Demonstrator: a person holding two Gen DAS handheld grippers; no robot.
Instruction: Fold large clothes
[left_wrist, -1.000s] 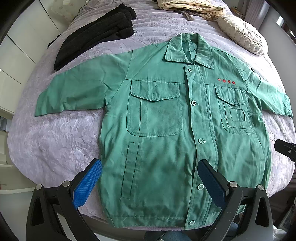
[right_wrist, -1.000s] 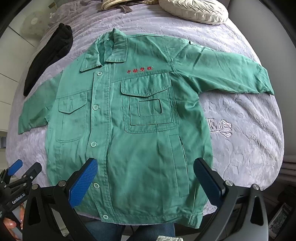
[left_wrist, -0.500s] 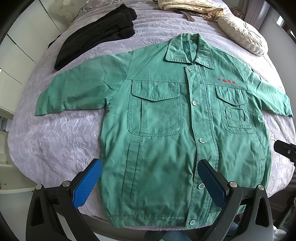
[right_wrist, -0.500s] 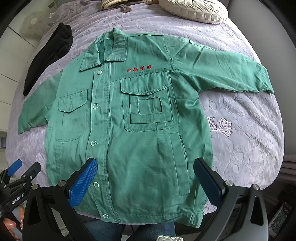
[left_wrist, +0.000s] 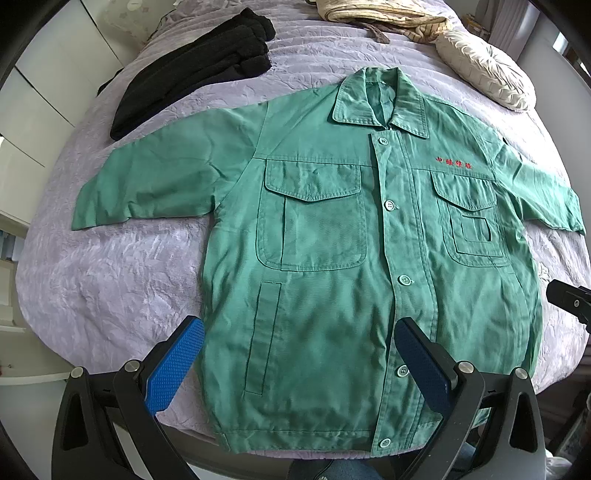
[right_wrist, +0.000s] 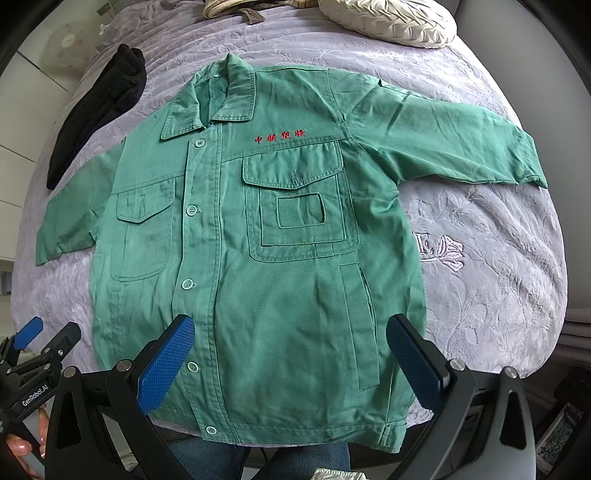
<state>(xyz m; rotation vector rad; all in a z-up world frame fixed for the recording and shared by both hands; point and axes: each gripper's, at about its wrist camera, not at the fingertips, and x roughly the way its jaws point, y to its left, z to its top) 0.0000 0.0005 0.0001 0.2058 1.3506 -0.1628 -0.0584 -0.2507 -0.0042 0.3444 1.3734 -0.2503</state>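
A green jacket (left_wrist: 332, 258) is spread flat, buttoned, face up on a lilac bed (left_wrist: 110, 277), collar at 12 o'clock. Soft, light cloth is judged best taken at the hem corners or cuffs. Left gripper (left_wrist: 299, 362) and right gripper (right_wrist: 291, 358) are held wide apart, grasping nothing.

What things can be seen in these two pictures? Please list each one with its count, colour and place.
jacket: one, green, spread flat and buttoned on the bed, sleeves out to both sides
bedspread: one, lilac, under the jacket
black garment: one, black, beyond the jacket's sleeve on the left
cushion: one, cream, at the far end of the bed
striped cloth: one, beige, at the far end
left gripper: one, black with blue pads, jaws open above the hem
right gripper: one, same colours, jaws open above the hem
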